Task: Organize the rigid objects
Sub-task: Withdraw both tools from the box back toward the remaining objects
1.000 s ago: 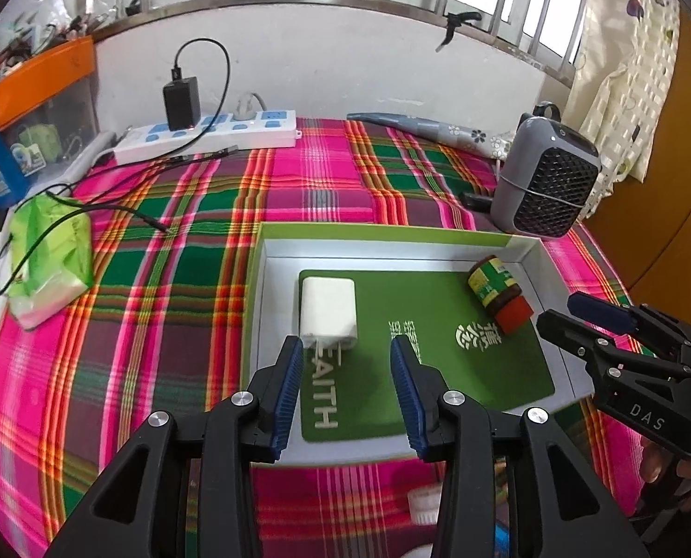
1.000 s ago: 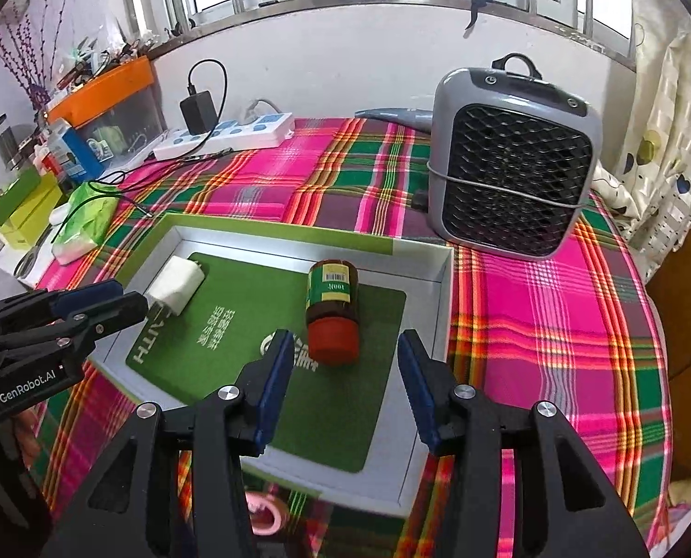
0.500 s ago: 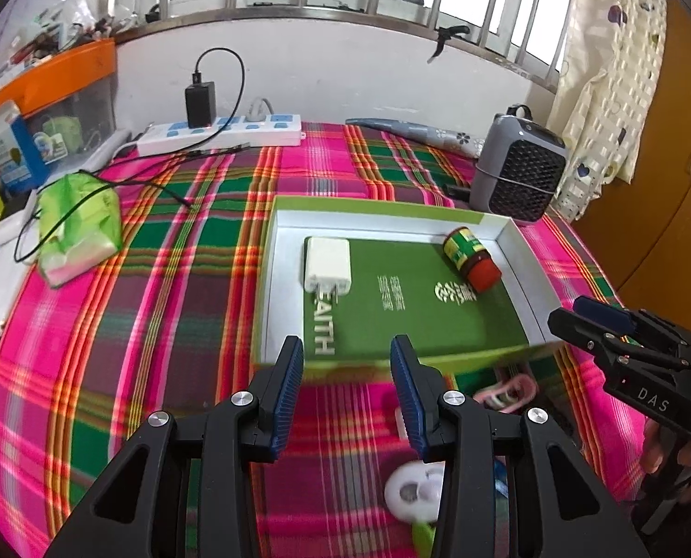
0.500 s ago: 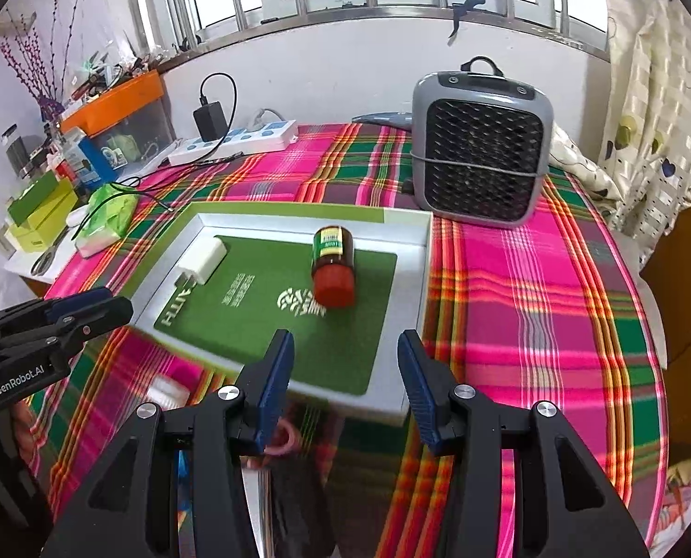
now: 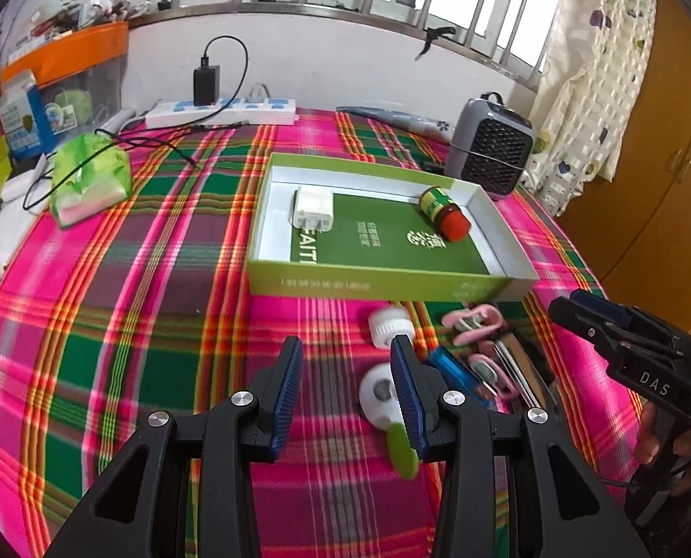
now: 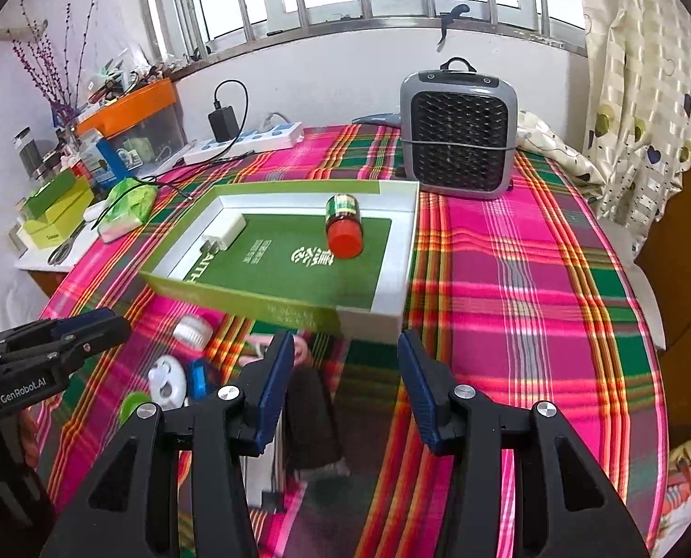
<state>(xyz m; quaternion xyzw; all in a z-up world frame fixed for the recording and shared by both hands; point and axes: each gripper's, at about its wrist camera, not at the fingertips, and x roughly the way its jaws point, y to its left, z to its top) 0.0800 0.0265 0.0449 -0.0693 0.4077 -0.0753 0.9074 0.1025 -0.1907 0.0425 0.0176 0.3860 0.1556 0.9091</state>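
Left to right across the plaid-covered worktop (image 5: 113,325): a green tissue pack (image 5: 89,181) lies near the left edge, apart from the task items. At centre stands the shallow green box (image 5: 382,283), which already holds two rigid objects: a white charger plug (image 5: 312,208) at its left end and a small red-capped jar (image 5: 444,214) lying on its side at its right end. The sorting therefore appears partly done. In front of the box, on the cloth, several loose items remain: a white ribbed cap (image 5: 388,325), a white round object (image 5: 378,395) with a green piece (image 5: 402,451) beside it, a blue item (image 5: 457,374), pink clips (image 5: 475,323) and what seems a flat metallic thing, too blurred to identify. The left gripper (image 5: 345,386) hovers above this cluster, fingers apart and empty, the white round object partly behind its right finger. The right gripper (image 6: 345,381) is likewise spread and empty, above the near right corner of the box. At far right stands a grey heater (image 6: 459,135), outside the task. Judged from this layout, the loose cluster is left to collect.
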